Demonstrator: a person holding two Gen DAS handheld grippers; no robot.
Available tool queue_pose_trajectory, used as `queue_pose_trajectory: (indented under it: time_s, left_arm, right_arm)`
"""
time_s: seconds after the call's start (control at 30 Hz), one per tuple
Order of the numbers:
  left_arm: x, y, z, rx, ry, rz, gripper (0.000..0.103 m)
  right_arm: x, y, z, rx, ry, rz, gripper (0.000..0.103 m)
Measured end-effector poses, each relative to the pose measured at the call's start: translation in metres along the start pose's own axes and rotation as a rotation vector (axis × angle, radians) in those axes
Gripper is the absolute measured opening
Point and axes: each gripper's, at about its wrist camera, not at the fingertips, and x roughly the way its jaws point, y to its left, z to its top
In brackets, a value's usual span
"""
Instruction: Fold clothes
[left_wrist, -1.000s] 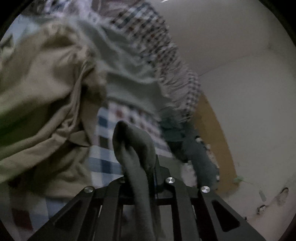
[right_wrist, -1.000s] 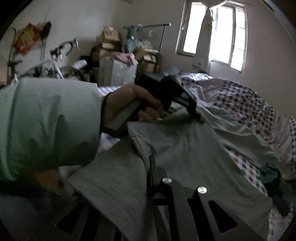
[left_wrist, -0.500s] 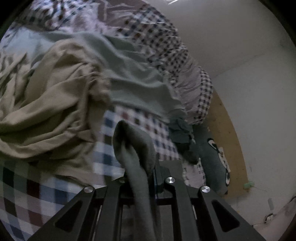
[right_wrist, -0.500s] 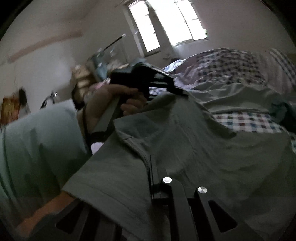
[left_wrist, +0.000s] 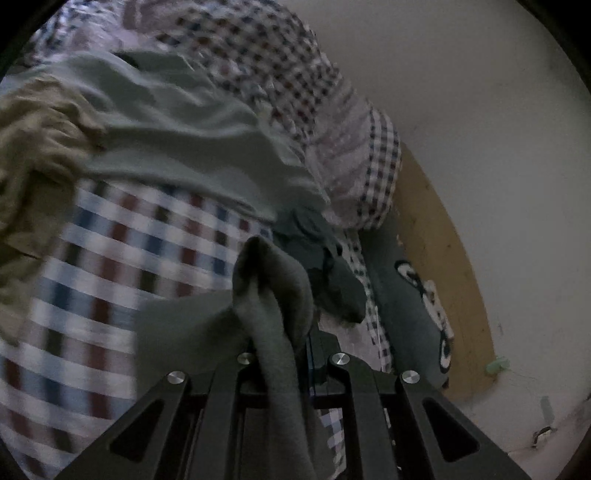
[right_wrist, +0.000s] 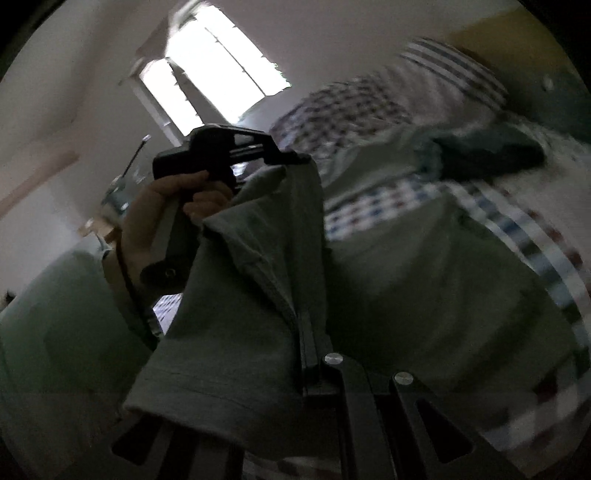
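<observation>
A grey-green T-shirt (right_wrist: 424, 280) hangs between both grippers above a checked bed sheet (left_wrist: 110, 258). My left gripper (left_wrist: 284, 325) is shut on a bunched fold of the shirt (left_wrist: 273, 280) that sticks up between its fingers. The right wrist view shows that left gripper (right_wrist: 291, 158) at upper centre, held by a person's hand (right_wrist: 166, 214), pinching the shirt's top edge. My right gripper (right_wrist: 306, 332) is shut on the shirt near a seam by the sleeve (right_wrist: 207, 369). The shirt's lower part drapes onto the sheet.
A pale green garment (left_wrist: 184, 140) and a tan garment (left_wrist: 33, 155) lie crumpled on the bed. A checked quilt (left_wrist: 295, 85), dark teal cloth (left_wrist: 325, 266) and a cartoon pillow (left_wrist: 413, 314) sit by the wall. A bright window (right_wrist: 214, 81) is behind.
Both grippers have lifted and swung with the shirt. The right wrist view has tilted, so the window moved left and the left gripper sits higher. The bed looks closer in the left view.
</observation>
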Motion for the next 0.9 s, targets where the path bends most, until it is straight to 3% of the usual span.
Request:
queue_pose_trajectory:
  time_s: [0.27, 0.4, 0.47, 0.53, 0.6, 0.67, 0.77, 0.9]
  left_arm:
    - [0.123, -0.034, -0.024, 0.010, 0.098, 0.148, 0.009]
    - [0.157, -0.038, -0.035, 0.015, 0.090, 0.234, 0.010]
    - [0.164, -0.034, -0.036, -0.001, 0.068, 0.244, 0.017]
    - [0.163, -0.030, -0.038, -0.015, 0.042, 0.202, 0.027]
    - [0.146, -0.028, -0.038, -0.016, -0.019, 0.120, 0.049]
    - [0.119, -0.018, -0.033, -0.002, -0.084, 0.090, 0.071]
    - [0.076, -0.003, -0.025, 0.022, -0.178, 0.059, 0.076]
    - [0.037, 0.048, -0.018, 0.033, -0.205, 0.155, 0.076]
  right_arm:
    - [-0.016, -0.086, 0.000, 0.210, 0.029, -0.093, 0.003]
    - [-0.016, -0.121, -0.003, 0.289, 0.057, -0.140, 0.004]
    - [-0.016, -0.139, -0.004, 0.329, 0.071, -0.164, 0.007]
    - [-0.022, -0.153, -0.005, 0.362, 0.074, -0.174, 0.007]
    - [-0.034, -0.160, -0.002, 0.371, 0.063, -0.201, 0.007]
    - [-0.050, -0.167, 0.004, 0.373, 0.037, -0.246, 0.012]
    - [-0.076, -0.182, 0.013, 0.380, 0.000, -0.338, 0.022]
    - [-0.111, -0.197, 0.034, 0.336, -0.049, -0.439, 0.022]
